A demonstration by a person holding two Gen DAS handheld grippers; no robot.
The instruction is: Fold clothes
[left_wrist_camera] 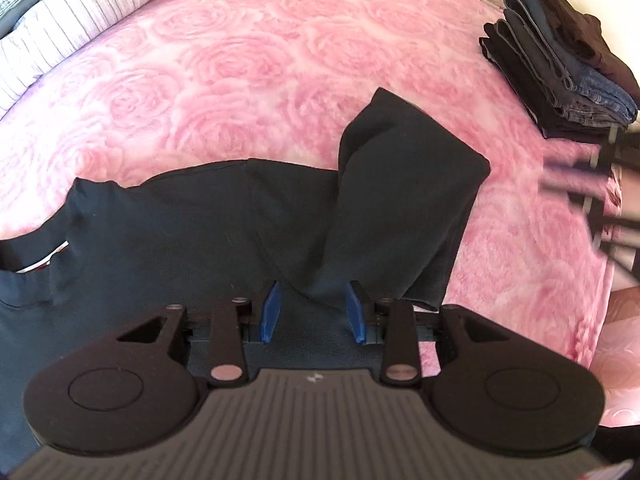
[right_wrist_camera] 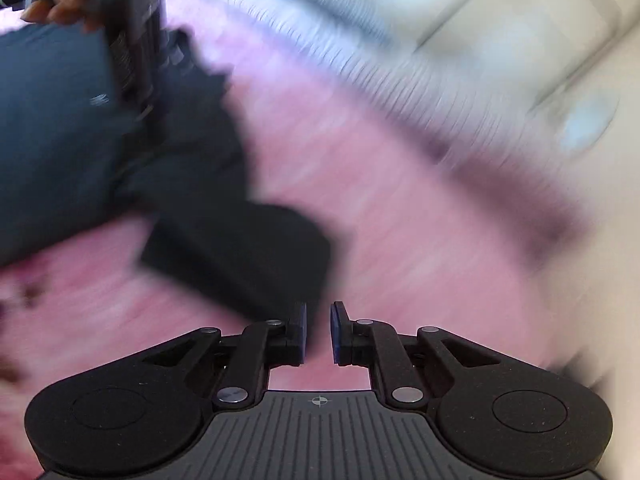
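A dark navy T-shirt (left_wrist_camera: 168,240) lies spread on the pink rose blanket (left_wrist_camera: 260,60). One sleeve (left_wrist_camera: 400,184) is folded over toward the body. My left gripper (left_wrist_camera: 314,312) points steeply down at the shirt, and a fold of its cloth is pinched between the blue pads (left_wrist_camera: 271,312). The right wrist view is badly blurred. There my right gripper (right_wrist_camera: 319,332) hangs over bare blanket (right_wrist_camera: 420,240) just right of the sleeve (right_wrist_camera: 240,252); its jaws stand a narrow gap apart with nothing between them. A hand (right_wrist_camera: 64,0) holds the left gripper at top left.
A stack of folded dark clothes and jeans (left_wrist_camera: 560,64) sits at the blanket's far right edge. Striped bedding (left_wrist_camera: 80,20) lies along the far left. The right gripper shows as a blur (left_wrist_camera: 592,200) at the right.
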